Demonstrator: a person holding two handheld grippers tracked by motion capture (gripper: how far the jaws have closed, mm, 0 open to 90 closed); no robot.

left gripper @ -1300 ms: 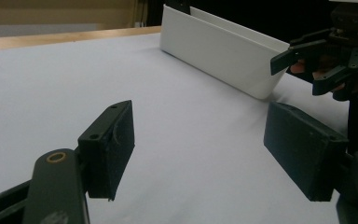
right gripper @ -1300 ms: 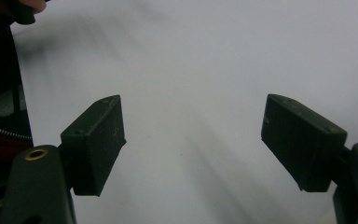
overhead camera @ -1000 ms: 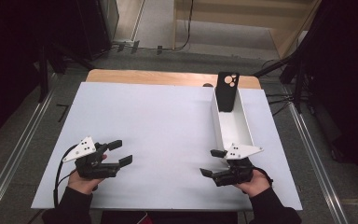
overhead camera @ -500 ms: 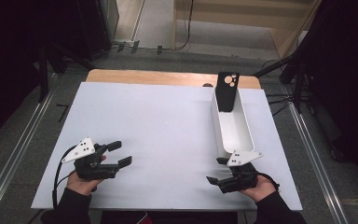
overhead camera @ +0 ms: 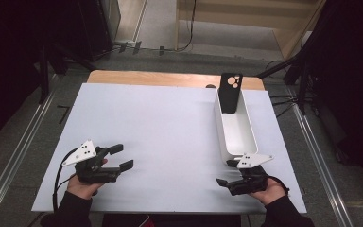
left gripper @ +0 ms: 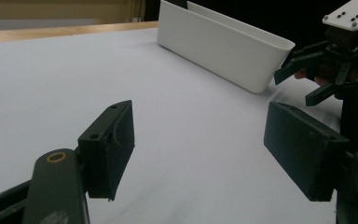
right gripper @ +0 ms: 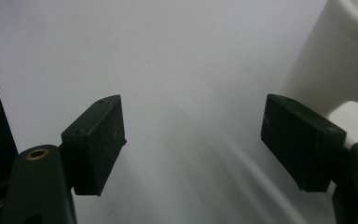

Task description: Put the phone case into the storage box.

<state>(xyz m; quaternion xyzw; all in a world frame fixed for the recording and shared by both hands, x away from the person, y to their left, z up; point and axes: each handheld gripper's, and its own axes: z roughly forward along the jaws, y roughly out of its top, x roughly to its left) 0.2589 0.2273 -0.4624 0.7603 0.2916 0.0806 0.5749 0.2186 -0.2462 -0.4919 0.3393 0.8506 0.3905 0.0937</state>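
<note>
A long white bin (overhead camera: 236, 128) lies on the right half of the white table top (overhead camera: 160, 123), and a black phone case (overhead camera: 229, 92) leans upright at its far end. My left gripper (overhead camera: 121, 157) rests low at the front left, open, nothing between its jaws. At the front right my right gripper (overhead camera: 228, 173) is open and empty too, just in front of the bin's near end. In the left gripper view, the bin (left gripper: 223, 44) runs across the background with the right gripper (left gripper: 307, 79) beyond its end. The right gripper view has the bin's rounded corner (right gripper: 326, 70) at the upper right.
The white sheet covers a wooden table whose far edge (overhead camera: 170, 79) shows. Metal rails (overhead camera: 19, 156) run along both sides on the floor, and black stands and cables (overhead camera: 302, 80) crowd the back right. A cable (overhead camera: 59, 175) trails from the left gripper.
My right gripper has slid back toward the table's front edge, away from the bin's near end. The left gripper has stayed where it was. Both keep the same jaw opening.
</note>
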